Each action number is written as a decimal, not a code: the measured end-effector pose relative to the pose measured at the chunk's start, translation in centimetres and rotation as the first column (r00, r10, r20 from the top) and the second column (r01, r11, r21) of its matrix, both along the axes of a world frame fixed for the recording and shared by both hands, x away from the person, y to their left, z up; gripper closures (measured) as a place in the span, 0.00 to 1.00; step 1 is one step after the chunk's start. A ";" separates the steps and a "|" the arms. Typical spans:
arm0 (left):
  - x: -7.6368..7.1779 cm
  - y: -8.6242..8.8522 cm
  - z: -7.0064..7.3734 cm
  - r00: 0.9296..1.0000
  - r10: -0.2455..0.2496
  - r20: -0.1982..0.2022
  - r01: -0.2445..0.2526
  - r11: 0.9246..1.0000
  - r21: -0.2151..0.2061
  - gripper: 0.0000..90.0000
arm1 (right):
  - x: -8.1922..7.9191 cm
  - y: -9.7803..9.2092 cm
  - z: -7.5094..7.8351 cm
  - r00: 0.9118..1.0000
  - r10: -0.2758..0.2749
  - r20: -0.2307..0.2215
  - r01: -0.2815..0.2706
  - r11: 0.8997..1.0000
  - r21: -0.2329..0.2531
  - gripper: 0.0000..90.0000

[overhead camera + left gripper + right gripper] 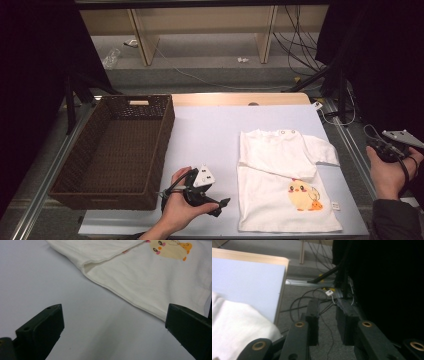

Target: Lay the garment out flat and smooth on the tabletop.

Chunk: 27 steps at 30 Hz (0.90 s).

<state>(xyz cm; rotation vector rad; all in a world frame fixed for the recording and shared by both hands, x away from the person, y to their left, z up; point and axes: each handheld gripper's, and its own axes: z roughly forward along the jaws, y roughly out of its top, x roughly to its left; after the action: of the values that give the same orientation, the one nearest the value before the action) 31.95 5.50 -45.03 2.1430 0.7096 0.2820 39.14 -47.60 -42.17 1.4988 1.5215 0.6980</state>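
Pale blue table (210,135): white shirt (280,200) lying flat, long axis front-to-back. Left gripper (212,200), jaws spread, just left of shirt's hem, nearer; right gripper (387,147), jaws slightly parted, beyond its right edge.

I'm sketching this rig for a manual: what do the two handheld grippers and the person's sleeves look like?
Both grippers are black. The left gripper carries a pale three-cornered plate with dark dots; its fingers are blocky, with small holes. The right gripper has brass-coloured pivot rings, a grey plate and a trailing cable. A dark sleeve covers the right forearm.
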 end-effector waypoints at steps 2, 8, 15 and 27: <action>0.0 0.0 0.0 1.000 0.001 0.001 -0.001 1.000 0.000 0.02 | 0.2 0.4 -0.1 1.000 0.022 -0.017 -0.022 1.000 0.016 0.80; 0.0 0.0 0.0 1.000 0.001 0.002 -0.001 1.000 -0.002 0.02 | 1.0 2.0 -0.9 0.989 0.111 -0.097 -0.104 0.992 0.067 0.75; 0.0 0.0 0.0 1.000 0.001 0.002 -0.001 1.000 0.000 0.02 | 1.7 3.2 -2.3 0.966 0.184 -0.184 -0.158 0.977 0.146 0.68; 0.0 -0.1 -0.1 1.000 -0.002 0.000 0.002 1.000 0.002 0.02 | 2.0 4.5 -3.3 0.934 0.252 -0.254 -0.203 0.957 0.206 0.71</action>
<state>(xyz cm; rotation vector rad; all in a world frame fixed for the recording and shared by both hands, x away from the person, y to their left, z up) 31.90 5.43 -45.08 2.1458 0.7075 0.2824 41.11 -43.08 -45.47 1.6196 1.9134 0.8003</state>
